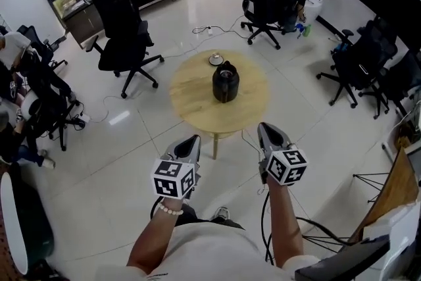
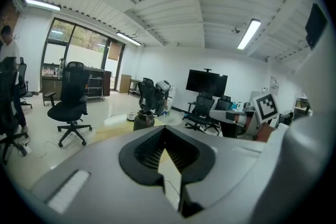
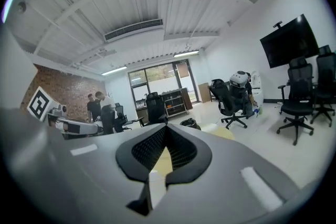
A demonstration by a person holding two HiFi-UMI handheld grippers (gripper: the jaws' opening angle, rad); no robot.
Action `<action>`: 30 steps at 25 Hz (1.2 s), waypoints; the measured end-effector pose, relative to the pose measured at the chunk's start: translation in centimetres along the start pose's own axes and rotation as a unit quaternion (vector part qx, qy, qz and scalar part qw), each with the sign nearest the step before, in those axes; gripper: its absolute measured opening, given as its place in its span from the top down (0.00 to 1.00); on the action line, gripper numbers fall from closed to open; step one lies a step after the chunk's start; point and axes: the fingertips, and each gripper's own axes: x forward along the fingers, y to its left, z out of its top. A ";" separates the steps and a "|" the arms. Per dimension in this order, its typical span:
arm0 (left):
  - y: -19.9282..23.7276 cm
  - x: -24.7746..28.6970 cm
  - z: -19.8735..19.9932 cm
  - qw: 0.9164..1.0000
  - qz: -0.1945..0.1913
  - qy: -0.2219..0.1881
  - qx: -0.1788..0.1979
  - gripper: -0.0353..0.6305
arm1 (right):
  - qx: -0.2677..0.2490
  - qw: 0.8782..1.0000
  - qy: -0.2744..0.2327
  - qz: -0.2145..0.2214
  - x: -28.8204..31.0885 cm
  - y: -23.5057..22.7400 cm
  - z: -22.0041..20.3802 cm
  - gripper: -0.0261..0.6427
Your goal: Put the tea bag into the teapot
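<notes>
I see the black teapot (image 1: 225, 82) standing near the middle of the round wooden table (image 1: 191, 102). A small dish (image 1: 216, 60) sits behind it at the table's far edge. Something lies on the dish, but it is too small for me to tell if it is the tea bag. My left gripper (image 1: 193, 141) and right gripper (image 1: 266, 129) hang side by side close to the body, short of the table, over the tiled floor (image 1: 118, 161). Each one's fingers meet at the tips with nothing between them. Black office chairs (image 1: 125, 36) ring the room.
</notes>
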 end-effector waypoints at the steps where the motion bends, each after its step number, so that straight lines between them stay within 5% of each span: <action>1: -0.1 -0.6 -0.4 1.000 -0.004 0.002 0.001 0.93 | 0.007 1.000 -0.003 -0.002 -0.8 0.7 -0.6 0.96; 19: 4.8 -16.0 -7.1 0.994 -0.109 0.018 -0.009 0.93 | 0.044 0.998 0.020 -0.049 -7.5 22.9 -11.1 0.96; 30: 5.4 -21.5 -10.7 0.986 -0.158 0.044 -0.012 0.93 | 0.068 0.994 0.021 -0.085 -11.4 30.2 -15.6 0.96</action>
